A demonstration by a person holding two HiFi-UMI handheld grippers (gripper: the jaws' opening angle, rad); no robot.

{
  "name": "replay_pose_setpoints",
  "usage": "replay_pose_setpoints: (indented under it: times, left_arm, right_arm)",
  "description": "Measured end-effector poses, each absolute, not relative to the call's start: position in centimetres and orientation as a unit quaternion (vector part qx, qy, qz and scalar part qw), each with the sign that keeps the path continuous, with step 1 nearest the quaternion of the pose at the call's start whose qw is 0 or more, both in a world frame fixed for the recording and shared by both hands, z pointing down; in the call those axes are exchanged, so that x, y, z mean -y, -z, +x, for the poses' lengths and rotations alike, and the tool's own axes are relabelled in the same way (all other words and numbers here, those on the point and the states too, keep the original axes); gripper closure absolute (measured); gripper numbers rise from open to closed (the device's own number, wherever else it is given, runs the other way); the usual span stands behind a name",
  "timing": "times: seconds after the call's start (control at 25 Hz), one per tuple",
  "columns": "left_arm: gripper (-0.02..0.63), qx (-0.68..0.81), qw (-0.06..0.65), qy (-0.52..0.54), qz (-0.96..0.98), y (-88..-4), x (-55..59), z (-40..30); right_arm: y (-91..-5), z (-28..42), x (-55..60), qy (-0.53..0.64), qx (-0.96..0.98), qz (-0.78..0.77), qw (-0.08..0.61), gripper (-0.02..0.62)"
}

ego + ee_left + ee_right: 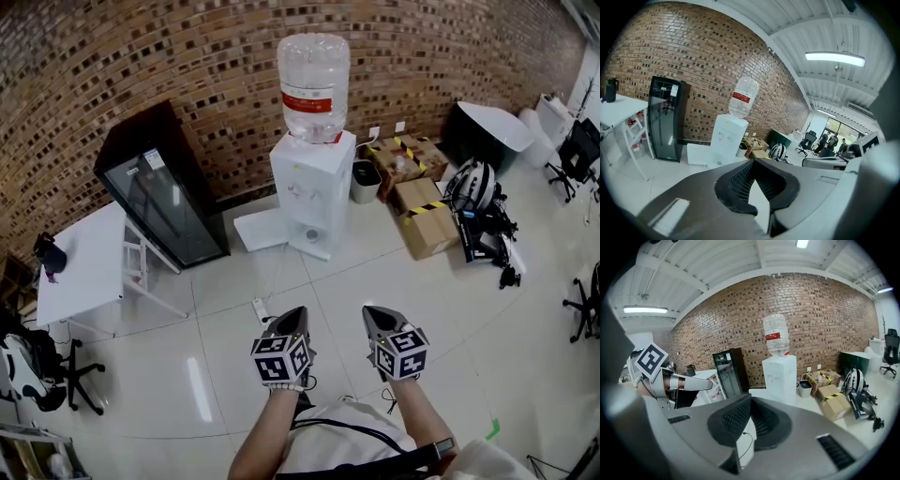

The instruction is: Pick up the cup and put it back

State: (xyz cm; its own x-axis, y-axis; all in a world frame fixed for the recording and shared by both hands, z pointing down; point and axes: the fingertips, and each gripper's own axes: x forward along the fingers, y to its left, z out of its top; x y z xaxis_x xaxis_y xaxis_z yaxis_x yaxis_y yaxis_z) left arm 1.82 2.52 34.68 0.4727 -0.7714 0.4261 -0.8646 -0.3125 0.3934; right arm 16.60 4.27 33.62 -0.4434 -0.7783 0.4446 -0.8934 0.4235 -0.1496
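Cup isn't showing up in any view, so can't tell where it's sitting; neither claw is carrying it. L gripper (299,310) and R gripper (368,310) are hovering side by side over the white tiled floor (450,309), a bit apart. Both are pointing fwd and slightly down toward the water dispenser (314,192). L jaws are pressing together at the tips w/ nothing between them. R jaws are doing the same, closed and empty.

Dispenser is standing against the brick wall (187,56), carrying a big clear bottle (313,84) w/ a red label, upside down on top. In head view, a black glass-door fridge (159,192) is standing left of the dispenser. Further left a white table (84,267) is holding a dark flask (49,255) near its edge. On the dispenser's other side a small bin (366,180) is sitting just beside it. Past that, cardboard boxes (427,220) w/ yellow-black tape are lying on the floor, w/ a helmet (472,185) resting near them. A power strip (261,308) is lying on the floor just beside L gripper in head view.
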Motion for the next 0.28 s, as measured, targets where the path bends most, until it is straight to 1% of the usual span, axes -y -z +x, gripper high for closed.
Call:
replay_pose_setpoints:
  times: [0.28]
  left_arm:
    - [0.606,0.508,0.282,-0.072,0.811,-33.5,-1.4,3.4]
  right_arm:
    - [-32.2,18.1,-3.3,-0.171,0.831,0.508,0.147,0.585]
